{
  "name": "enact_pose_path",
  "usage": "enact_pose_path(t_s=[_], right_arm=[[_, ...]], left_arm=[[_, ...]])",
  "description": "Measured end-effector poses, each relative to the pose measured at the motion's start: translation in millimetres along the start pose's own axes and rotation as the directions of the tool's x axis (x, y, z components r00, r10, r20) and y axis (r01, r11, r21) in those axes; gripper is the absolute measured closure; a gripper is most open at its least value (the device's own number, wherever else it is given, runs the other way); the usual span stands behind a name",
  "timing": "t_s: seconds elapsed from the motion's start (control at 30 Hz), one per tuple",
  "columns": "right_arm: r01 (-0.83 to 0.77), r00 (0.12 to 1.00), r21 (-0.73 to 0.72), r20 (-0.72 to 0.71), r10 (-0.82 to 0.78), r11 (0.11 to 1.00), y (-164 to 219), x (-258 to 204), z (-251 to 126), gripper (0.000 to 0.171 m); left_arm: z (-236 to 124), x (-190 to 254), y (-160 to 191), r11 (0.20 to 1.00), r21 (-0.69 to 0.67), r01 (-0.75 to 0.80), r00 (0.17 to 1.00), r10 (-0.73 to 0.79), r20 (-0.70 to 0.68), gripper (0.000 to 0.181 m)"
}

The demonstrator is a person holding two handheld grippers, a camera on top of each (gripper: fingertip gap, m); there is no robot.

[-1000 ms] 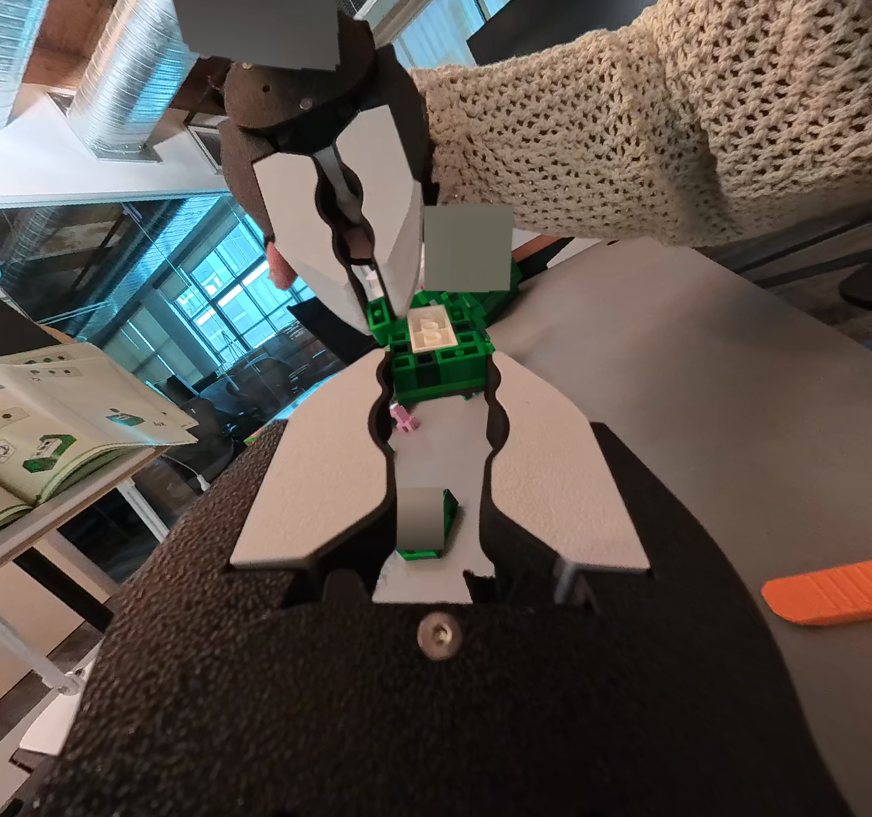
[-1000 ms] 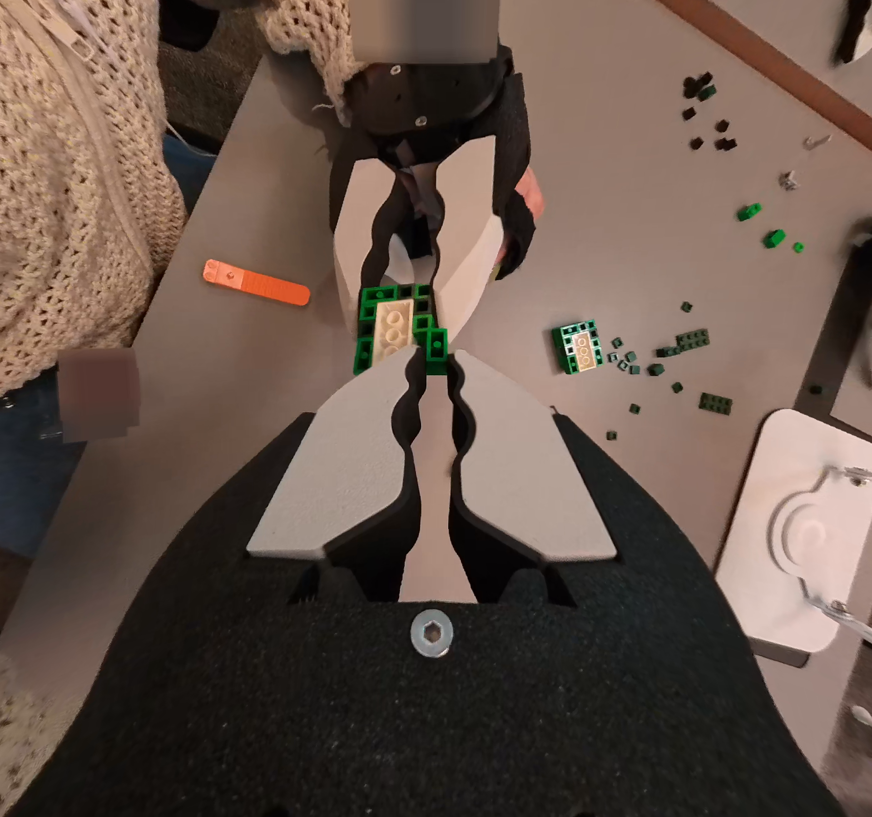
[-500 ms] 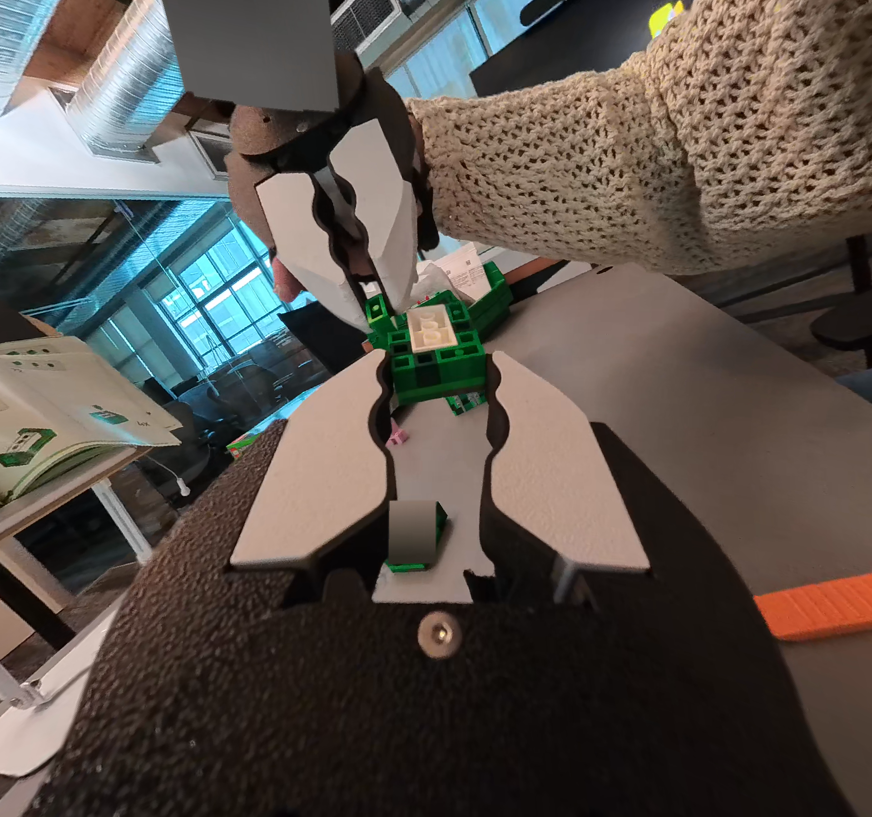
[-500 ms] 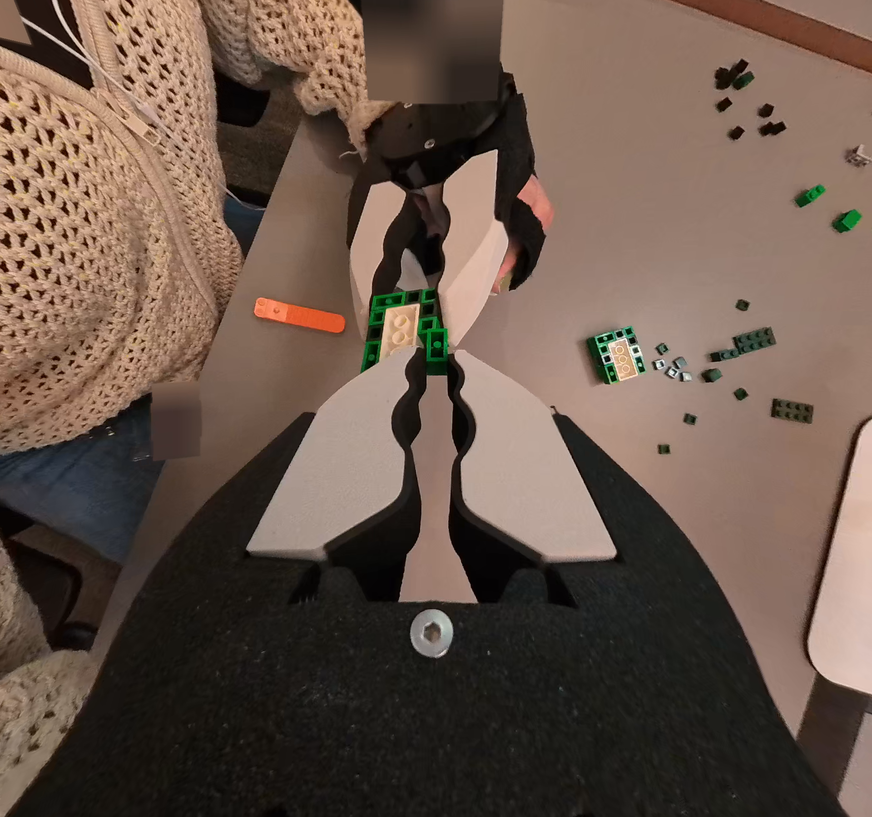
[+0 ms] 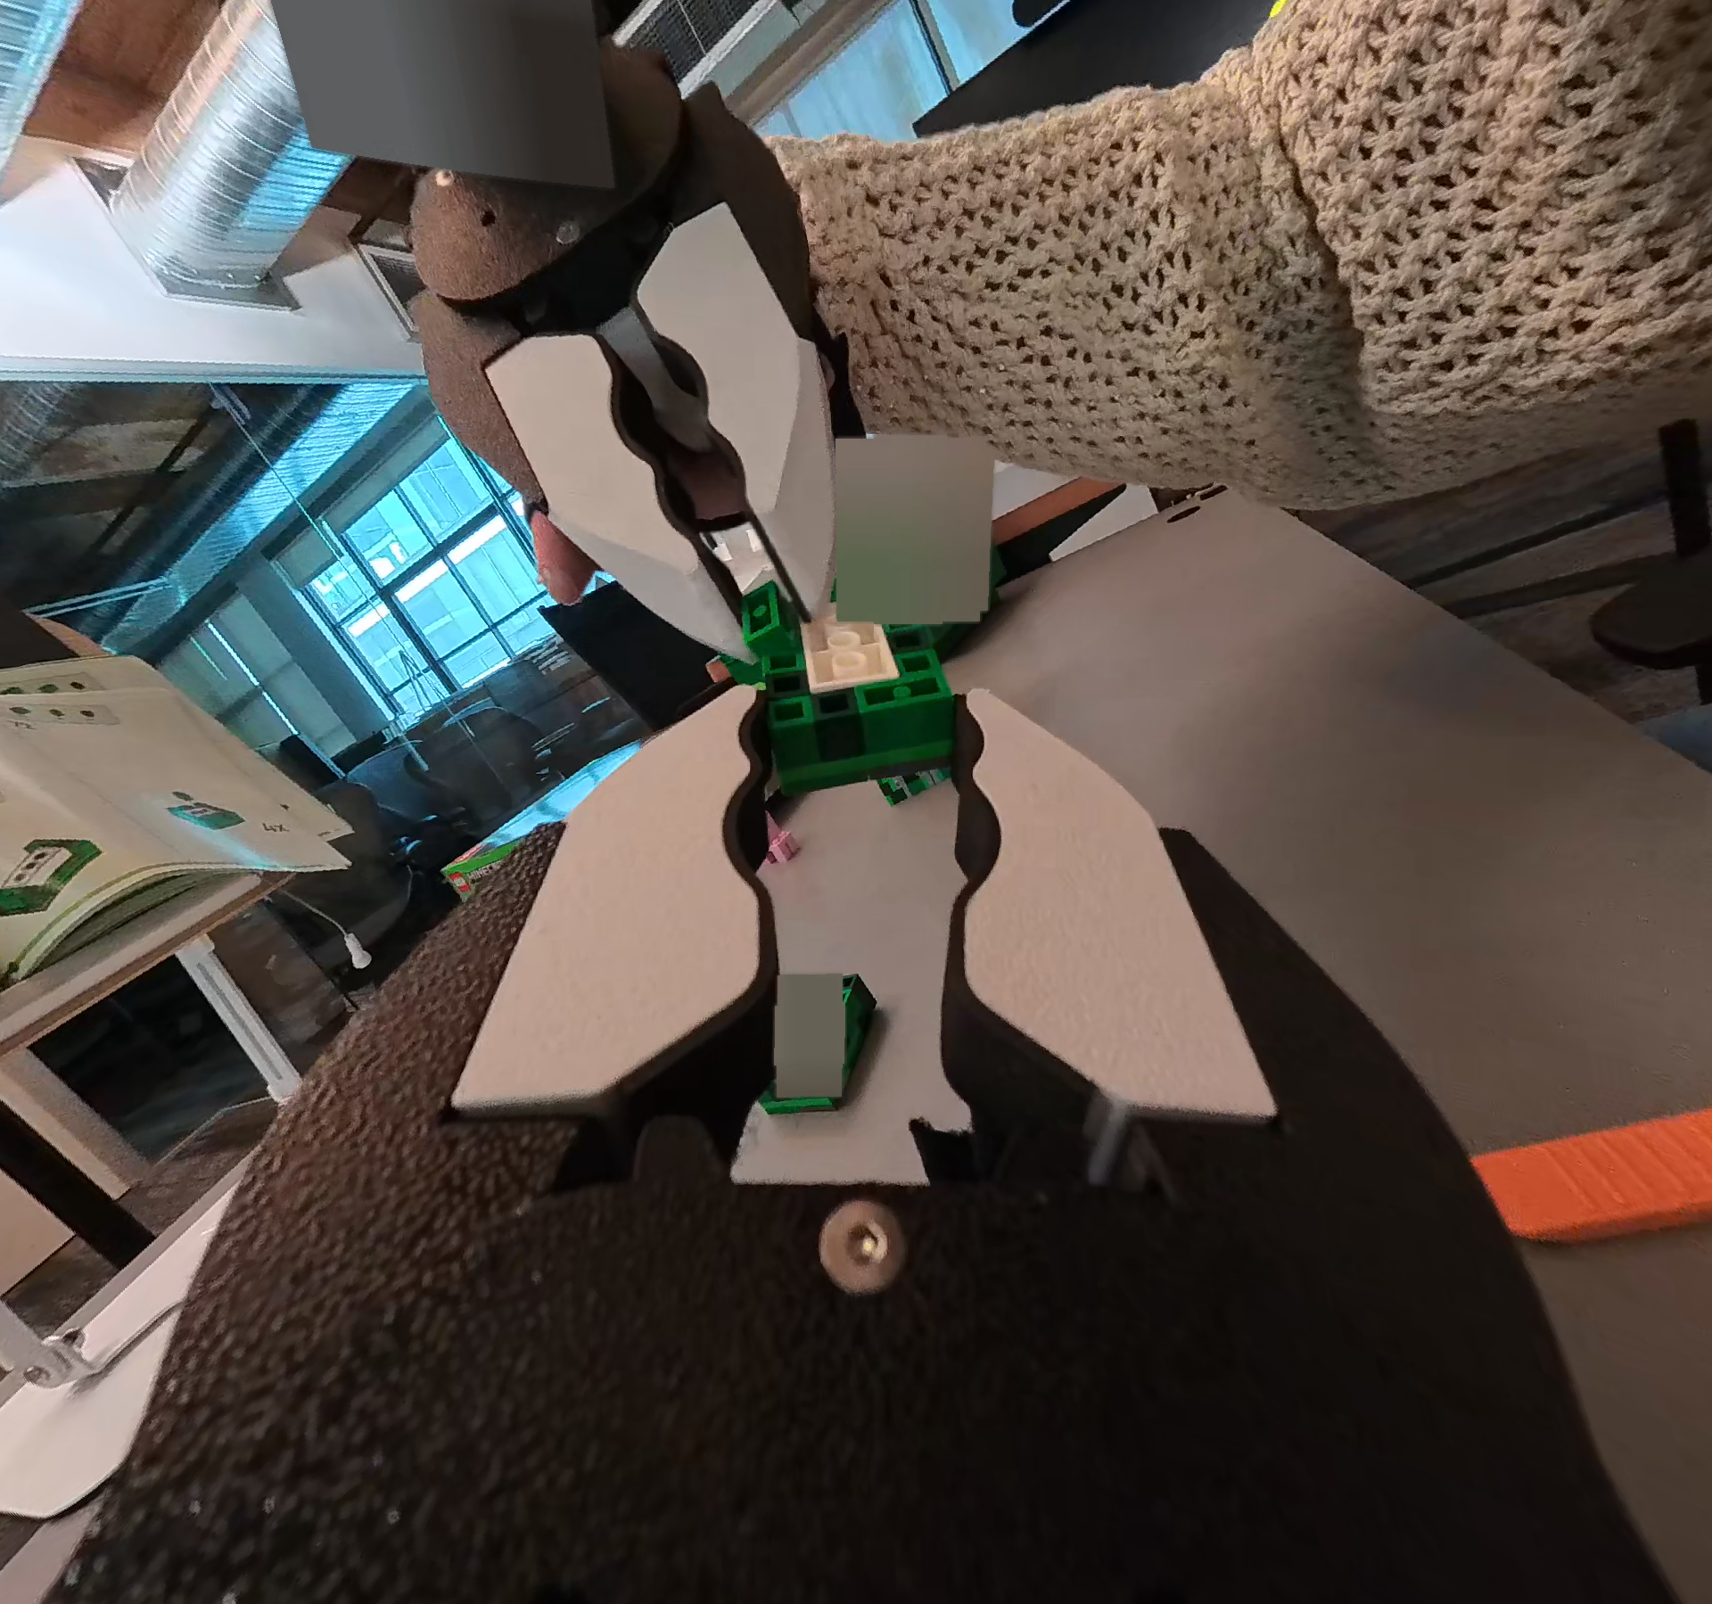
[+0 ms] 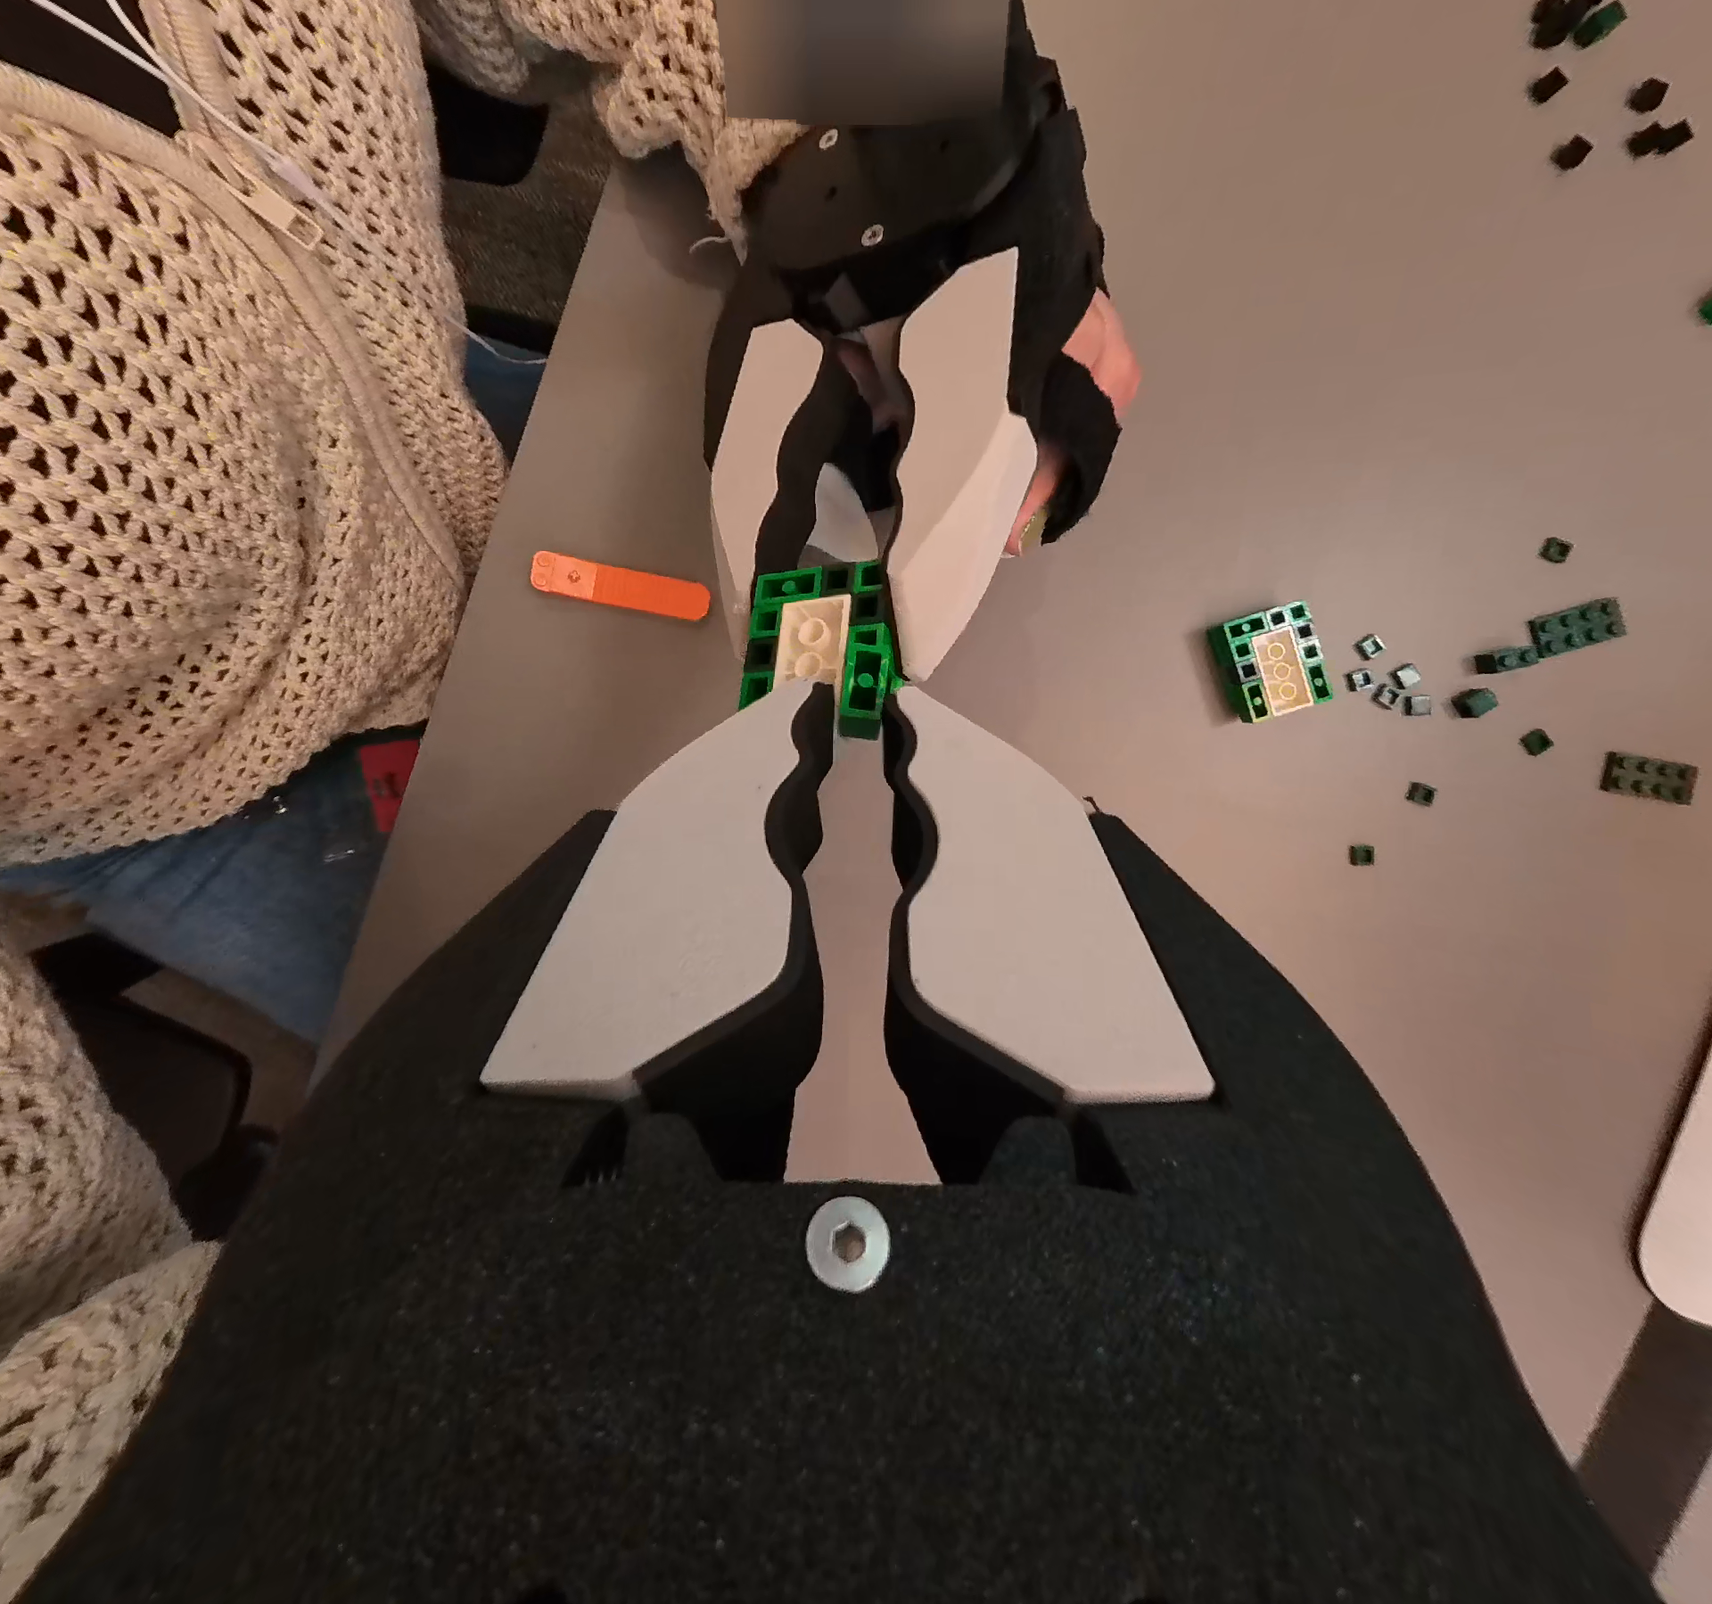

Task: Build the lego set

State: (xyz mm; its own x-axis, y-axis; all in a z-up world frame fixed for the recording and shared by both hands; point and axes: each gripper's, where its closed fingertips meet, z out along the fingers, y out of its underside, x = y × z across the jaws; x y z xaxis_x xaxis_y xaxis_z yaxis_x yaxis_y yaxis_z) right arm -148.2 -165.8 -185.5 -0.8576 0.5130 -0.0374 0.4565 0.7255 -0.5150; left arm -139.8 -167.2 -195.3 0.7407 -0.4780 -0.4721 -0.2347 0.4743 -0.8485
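Observation:
My left gripper (image 5: 860,712) is shut on a green lego assembly (image 5: 866,726) with a white brick (image 5: 848,656) set in its top, and holds it above the grey table (image 5: 1297,772). My right gripper (image 6: 854,693) is shut on a small green brick (image 6: 866,679) and holds it against the assembly's near corner (image 6: 769,633). In the left wrist view the right gripper (image 5: 774,629) comes in from above, opposite mine. In the right wrist view the left gripper (image 6: 824,633) faces mine.
An orange brick separator (image 6: 619,587) lies near the table's edge. A second green assembly (image 6: 1274,661) and several loose dark green bricks (image 6: 1575,629) lie to the right. An open instruction booklet (image 5: 120,809) rests at the left. A sleeved arm (image 5: 1204,290) reaches across. Both grippers' tips are close together, under 4 cm apart.
Both grippers keep their grips. The two hands and the assembly have shifted together over the table, and the loose bricks now sit farther right in the right wrist view.

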Motion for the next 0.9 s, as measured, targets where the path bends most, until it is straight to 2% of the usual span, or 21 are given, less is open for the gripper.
enact_pose_path(t_s=[0.6, 0.9], right_arm=[[0.036, 0.996, -0.063, -0.077, -0.041, 0.997, 1.0, 1.1, -0.4, 0.155], [0.069, 0.979, 0.072, -0.198, -0.054, 0.995, -5.5, -3.7, -15.2, 0.151]], left_arm=[[-0.3, -1.2, 1.5, 1.000, -0.008, 0.000, 1.000, 0.000, 0.004, 0.145], [-0.7, -2.7, 1.5, 1.000, -0.010, -0.013, 1.000, 0.013, 0.018, 0.145]])
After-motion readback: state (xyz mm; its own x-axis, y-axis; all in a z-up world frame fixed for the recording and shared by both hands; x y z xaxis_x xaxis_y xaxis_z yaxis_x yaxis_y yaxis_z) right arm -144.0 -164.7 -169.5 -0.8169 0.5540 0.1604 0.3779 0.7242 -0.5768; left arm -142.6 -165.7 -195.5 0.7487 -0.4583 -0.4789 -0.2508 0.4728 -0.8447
